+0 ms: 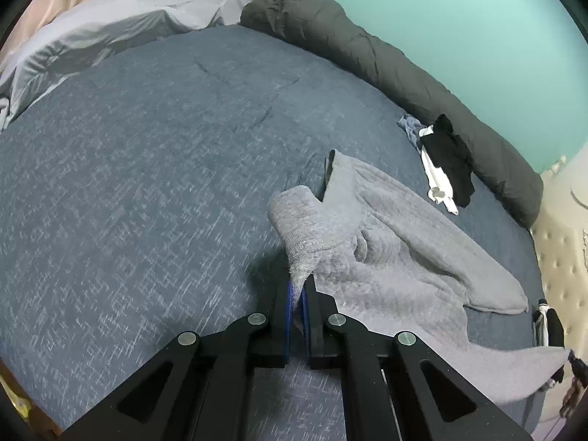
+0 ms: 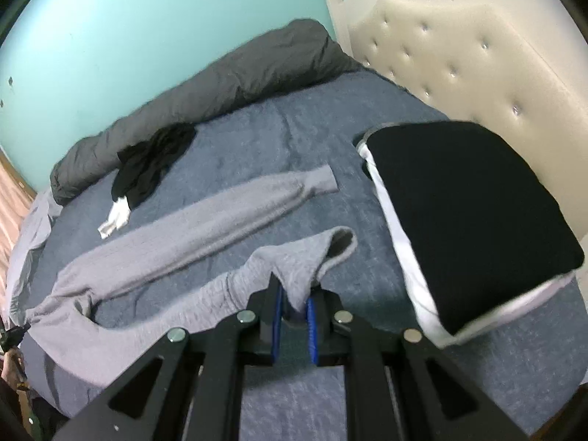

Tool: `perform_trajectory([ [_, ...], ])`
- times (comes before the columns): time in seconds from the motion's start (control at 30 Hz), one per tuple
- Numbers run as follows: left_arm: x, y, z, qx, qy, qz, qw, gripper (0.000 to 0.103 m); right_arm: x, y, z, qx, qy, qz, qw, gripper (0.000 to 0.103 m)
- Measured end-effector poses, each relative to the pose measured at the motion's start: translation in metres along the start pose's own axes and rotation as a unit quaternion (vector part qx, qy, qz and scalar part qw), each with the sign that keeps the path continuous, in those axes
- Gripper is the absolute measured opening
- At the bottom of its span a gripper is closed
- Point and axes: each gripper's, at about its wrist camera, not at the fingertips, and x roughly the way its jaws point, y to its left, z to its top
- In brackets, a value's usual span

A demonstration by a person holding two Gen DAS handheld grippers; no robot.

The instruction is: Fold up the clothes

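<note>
A long grey knit garment [image 1: 404, 242] lies stretched across the blue bed cover [image 1: 147, 147]. My left gripper [image 1: 299, 283] is shut on one bunched end of it and holds that end lifted off the bed. In the right wrist view the same garment [image 2: 176, 235] shows two long tubes side by side. The far tube lies flat. My right gripper [image 2: 296, 290] is shut on the open cuff of the near tube, with fabric pinched between the blue pads. That cuff is raised above the bed cover [image 2: 294, 128].
A black and white clothing pile [image 1: 448, 161] [image 2: 150, 165] lies beyond the garment, against a rolled dark grey duvet [image 1: 367, 47] [image 2: 220, 77] along the teal wall. A folded black-on-white stack [image 2: 466, 220] sits by the tufted headboard [image 2: 459, 55]. Pale grey bedding [image 1: 110, 25] is heaped far left.
</note>
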Motion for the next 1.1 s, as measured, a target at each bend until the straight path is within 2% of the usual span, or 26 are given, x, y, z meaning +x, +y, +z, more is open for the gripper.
perform_trajectory([
  [0.23, 0.027, 0.022, -0.031, -0.028, 0.048, -0.006, 0.9985, 0.005, 0.055, -0.032, -0.074, 0.012, 0.083, -0.043, 0.996, 0.011],
  [0.33, 0.037, 0.027, -0.039, -0.036, 0.065, -0.005, 0.9972, 0.006, 0.071, -0.043, -0.092, 0.023, 0.097, -0.051, 0.994, 0.011],
  [0.47, 0.038, 0.028, -0.037, -0.037, 0.064, -0.002, 0.9973, 0.012, 0.075, -0.047, -0.098, 0.023, 0.099, -0.051, 0.994, 0.011],
  [0.63, 0.036, 0.03, -0.032, -0.047, 0.052, -0.007, 0.9975, 0.034, 0.077, -0.038, -0.093, 0.012, 0.098, -0.052, 0.994, 0.011],
  [0.73, 0.04, 0.036, -0.031, -0.058, 0.049, -0.007, 0.9971, 0.042, 0.08, -0.034, -0.092, 0.004, 0.101, -0.055, 0.993, 0.011],
  [0.87, 0.057, 0.043, -0.033, -0.077, 0.059, -0.014, 0.9952, 0.042, 0.078, -0.035, -0.092, 0.004, 0.104, -0.059, 0.993, 0.011],
  [1.0, 0.068, 0.049, -0.032, -0.096, 0.05, -0.029, 0.9937, 0.041, 0.077, -0.034, -0.089, -0.001, 0.108, -0.065, 0.992, 0.011],
  [1.07, 0.073, 0.053, -0.032, -0.11, 0.047, -0.04, 0.992, 0.03, 0.077, -0.033, -0.088, -0.003, 0.108, -0.066, 0.992, 0.011],
  [1.1, 0.076, 0.052, -0.032, -0.106, 0.048, -0.039, 0.9924, 0.019, 0.077, -0.032, -0.087, -0.005, 0.108, -0.067, 0.992, 0.011],
])
